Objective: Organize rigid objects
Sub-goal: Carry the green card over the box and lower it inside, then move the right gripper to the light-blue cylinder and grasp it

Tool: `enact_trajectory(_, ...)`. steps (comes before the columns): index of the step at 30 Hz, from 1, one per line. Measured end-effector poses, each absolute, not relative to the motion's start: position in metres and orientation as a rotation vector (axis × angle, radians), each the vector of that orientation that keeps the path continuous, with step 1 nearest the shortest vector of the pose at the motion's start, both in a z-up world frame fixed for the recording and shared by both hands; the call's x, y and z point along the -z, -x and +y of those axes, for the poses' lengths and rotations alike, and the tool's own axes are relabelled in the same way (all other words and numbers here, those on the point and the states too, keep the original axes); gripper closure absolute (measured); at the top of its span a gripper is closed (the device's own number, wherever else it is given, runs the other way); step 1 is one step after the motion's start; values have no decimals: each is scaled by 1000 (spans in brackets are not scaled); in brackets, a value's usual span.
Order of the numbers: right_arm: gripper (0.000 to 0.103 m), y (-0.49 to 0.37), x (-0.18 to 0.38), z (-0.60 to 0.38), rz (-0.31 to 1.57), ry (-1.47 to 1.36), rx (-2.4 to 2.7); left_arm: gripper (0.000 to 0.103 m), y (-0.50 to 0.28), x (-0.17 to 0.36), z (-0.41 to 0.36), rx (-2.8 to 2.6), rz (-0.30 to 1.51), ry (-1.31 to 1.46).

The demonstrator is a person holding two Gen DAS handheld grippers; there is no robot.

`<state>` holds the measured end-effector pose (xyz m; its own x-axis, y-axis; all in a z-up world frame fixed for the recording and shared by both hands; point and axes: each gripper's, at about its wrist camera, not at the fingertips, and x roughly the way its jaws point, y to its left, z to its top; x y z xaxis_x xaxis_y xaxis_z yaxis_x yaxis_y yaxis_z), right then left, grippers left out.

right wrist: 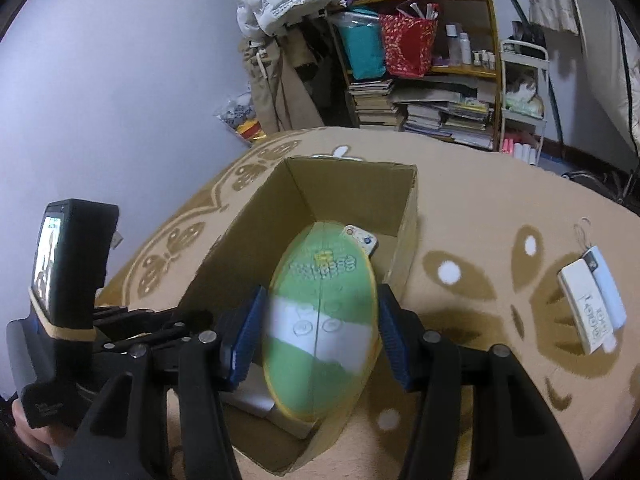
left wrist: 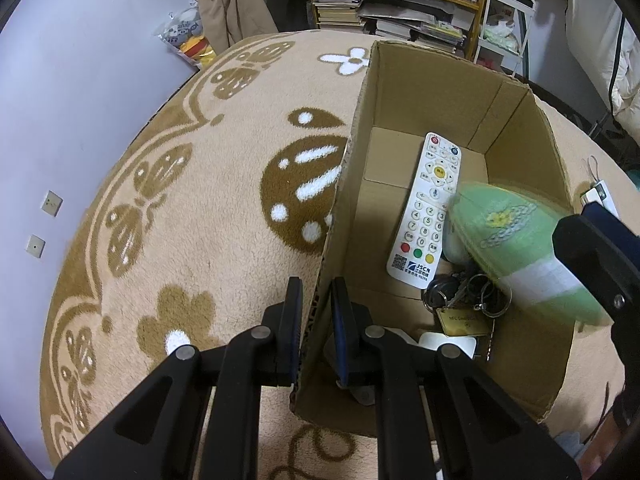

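A cardboard box stands open on a tan patterned carpet. My left gripper is shut on the box's near left wall, one finger on each side. Inside lie a white remote, a bunch of keys with a brass tag and a white device. My right gripper is shut on a green and white oval case and holds it over the box. The case also shows in the left wrist view. A phone peeks out behind the case.
Two white devices with a lanyard lie on the carpet right of the box. A cluttered bookshelf and a white cart stand beyond the carpet. A pale wall is to the left.
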<state>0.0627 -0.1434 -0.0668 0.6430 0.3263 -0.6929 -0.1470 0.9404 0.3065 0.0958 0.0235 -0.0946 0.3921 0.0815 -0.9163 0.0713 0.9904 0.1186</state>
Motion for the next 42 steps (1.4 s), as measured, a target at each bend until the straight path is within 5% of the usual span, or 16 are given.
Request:
enact_trajectory(3, 42, -61, 59, -139, 805, -179, -270, 90, -95, 95, 22, -9, 1166, -156)
enact_trajectory(6, 26, -61, 54, -143, 786, -170, -218, 90, -97, 95, 21, -13, 1166, -157)
enact_trajectory(15, 21, -80, 51, -208, 796, -224, -64, 90, -99, 96, 21, -6, 1170, -146)
enact_trajectory(42, 21, -109, 148, -384, 1027, -194, 351, 90, -101, 95, 21, 0, 1158, -173)
